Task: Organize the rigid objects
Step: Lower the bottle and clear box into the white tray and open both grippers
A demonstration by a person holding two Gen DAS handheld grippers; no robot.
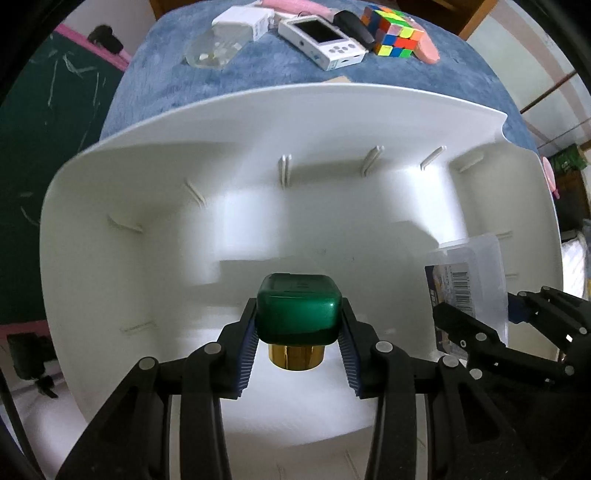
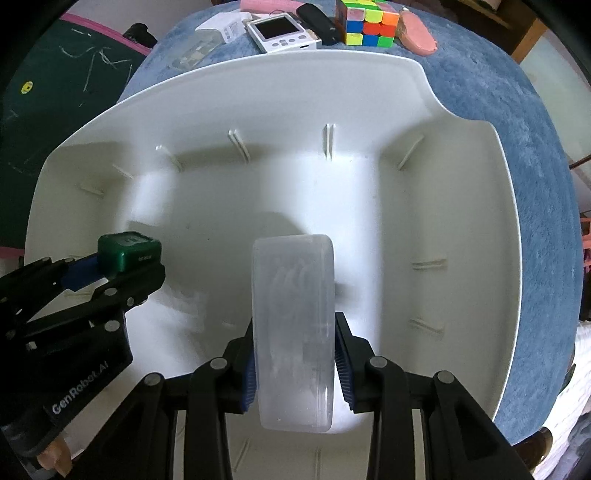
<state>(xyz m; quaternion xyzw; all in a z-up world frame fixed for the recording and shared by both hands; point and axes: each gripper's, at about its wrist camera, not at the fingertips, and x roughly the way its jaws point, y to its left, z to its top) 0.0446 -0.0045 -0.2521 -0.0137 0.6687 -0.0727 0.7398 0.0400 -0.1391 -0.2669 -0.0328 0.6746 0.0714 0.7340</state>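
One white bin (image 1: 258, 122) on blue plush cloth (image 1: 155, 85). Both grippers point down into it: left gripper (image 1: 298, 332) clamps one green bottle with gold cap (image 1: 298, 314), right gripper (image 2: 295, 365) clamps one clear plastic case (image 2: 293, 325), barcode label unreadable. Behind the bin: one Rubik's cube (image 2: 369, 24), one white handheld console (image 2: 280, 33), one white charger (image 1: 243, 20). "GenRobot.AI" printed on the left gripper.

Surface (image 1: 424, 79) covered with a blue plush cloth, rounded at the edges through the fisheye. Left of it, a dark green board (image 1: 44, 147) with pale chalk-like scratches and a pink frame (image 1: 90, 42). Wooden furniture (image 1: 480, 14) behind the far edge. At right, a pale wall (image 1: 532, 48) and wooden rails (image 1: 546, 92). Lighting soft and even, indoor.
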